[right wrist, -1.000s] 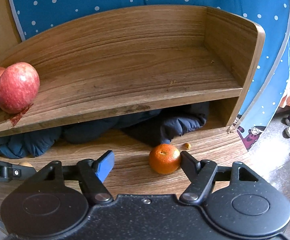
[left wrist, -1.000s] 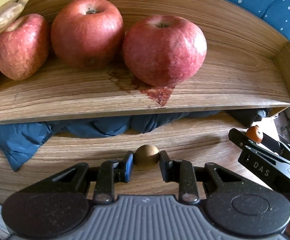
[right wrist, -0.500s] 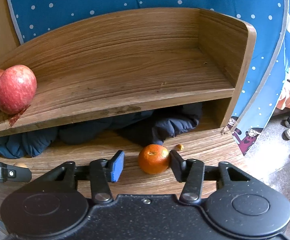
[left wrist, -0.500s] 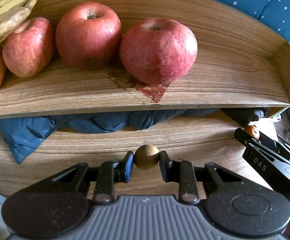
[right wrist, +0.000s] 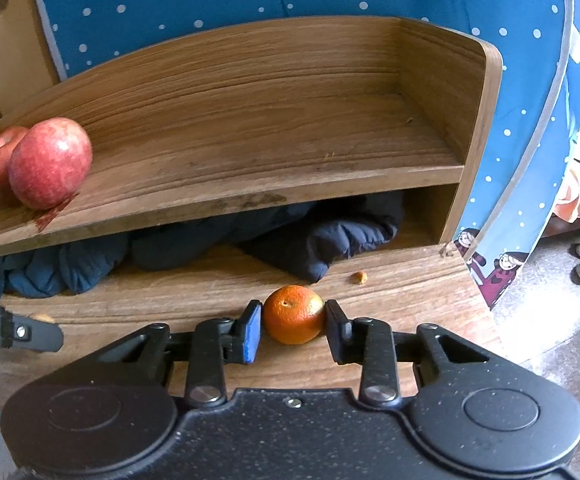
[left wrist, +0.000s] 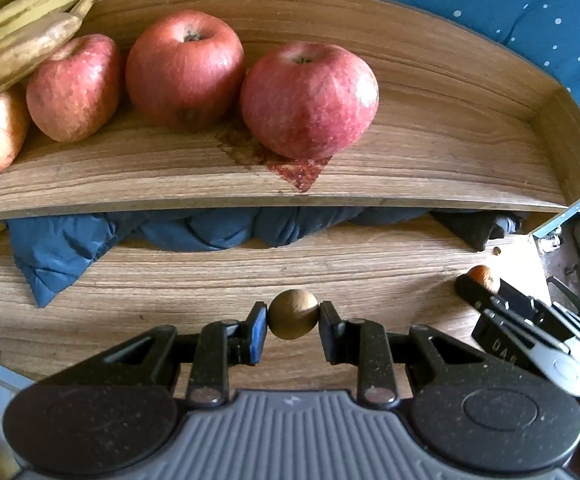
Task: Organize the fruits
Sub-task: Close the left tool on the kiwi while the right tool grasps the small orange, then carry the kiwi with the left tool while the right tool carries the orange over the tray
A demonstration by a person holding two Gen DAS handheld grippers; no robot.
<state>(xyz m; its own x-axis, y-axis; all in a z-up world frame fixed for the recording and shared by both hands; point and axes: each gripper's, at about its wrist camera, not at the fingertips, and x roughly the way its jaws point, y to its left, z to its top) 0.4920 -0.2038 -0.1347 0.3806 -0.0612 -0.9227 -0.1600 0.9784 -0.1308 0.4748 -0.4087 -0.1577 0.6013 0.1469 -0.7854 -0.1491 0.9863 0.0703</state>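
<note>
While the left tongs (left wrist: 293,322) pinch a small brown fruit (left wrist: 293,314), the right tongs (right wrist: 293,322), just closing, clamp an orange (right wrist: 293,314) on the counter (right wrist: 409,284).

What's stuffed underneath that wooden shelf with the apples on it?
Under the shelf lies bunched-up blue padded fabric, filling most of the gap and spilling forward onto the wooden surface at the left. Whatever sits behind the fabric is covered and cannot be seen.
</note>
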